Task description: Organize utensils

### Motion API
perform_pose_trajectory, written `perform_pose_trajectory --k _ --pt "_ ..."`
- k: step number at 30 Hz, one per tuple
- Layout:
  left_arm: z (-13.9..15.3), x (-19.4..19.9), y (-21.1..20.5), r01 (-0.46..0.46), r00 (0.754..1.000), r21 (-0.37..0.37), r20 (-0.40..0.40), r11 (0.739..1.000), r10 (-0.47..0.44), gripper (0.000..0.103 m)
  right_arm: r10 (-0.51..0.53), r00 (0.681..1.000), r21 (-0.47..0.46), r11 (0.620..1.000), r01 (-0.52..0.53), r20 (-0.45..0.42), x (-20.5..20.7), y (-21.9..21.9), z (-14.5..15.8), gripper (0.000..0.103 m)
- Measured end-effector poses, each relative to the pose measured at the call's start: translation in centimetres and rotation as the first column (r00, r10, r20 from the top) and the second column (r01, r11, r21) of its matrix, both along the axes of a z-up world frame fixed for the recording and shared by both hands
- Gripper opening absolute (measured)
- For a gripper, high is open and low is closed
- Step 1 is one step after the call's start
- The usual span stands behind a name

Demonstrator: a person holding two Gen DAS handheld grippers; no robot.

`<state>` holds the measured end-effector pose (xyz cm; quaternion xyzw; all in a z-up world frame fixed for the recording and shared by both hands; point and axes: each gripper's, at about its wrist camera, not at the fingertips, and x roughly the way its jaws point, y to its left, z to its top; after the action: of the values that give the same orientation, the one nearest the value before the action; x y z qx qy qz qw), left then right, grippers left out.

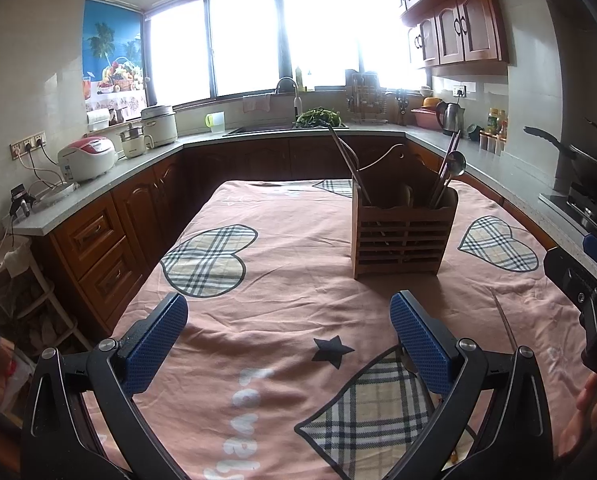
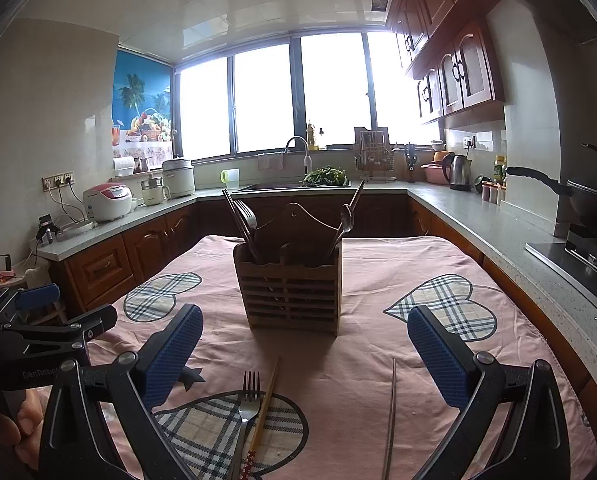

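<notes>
Both claws hover low over the table point(image 2: 378, 264), spread wide and holding nothing: left claw point(image 1: 288, 340), right claw point(image 2: 304, 356). The slatted wooden holder point(image 2: 292, 296) stands mid-cloth; a steel fork point(image 2: 248, 404), a wooden chopstick point(image 2: 267, 400) and a thin metal chopstick point(image 2: 390, 420) lie before it.

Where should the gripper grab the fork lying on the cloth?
Probably the fork's neck just below the tines, coming from above with the right gripper, one finger on each side. It lies flat, tines toward the holder, and a chopstick rests close along its right, so the gap there is tight.
</notes>
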<state>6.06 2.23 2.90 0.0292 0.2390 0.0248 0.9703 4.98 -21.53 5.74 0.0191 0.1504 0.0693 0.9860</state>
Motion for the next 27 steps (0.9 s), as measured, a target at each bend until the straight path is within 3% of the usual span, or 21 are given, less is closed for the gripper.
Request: perform_pose_trajectory --k 27 --pt "0.20 0.24 -0.40 0.009 1.000 0.002 0.005 1.000 -0.009 0.103 0.002 1.000 -0.003 1.000 -0.002 0.000 0.15 0.14 0.11 0.103"
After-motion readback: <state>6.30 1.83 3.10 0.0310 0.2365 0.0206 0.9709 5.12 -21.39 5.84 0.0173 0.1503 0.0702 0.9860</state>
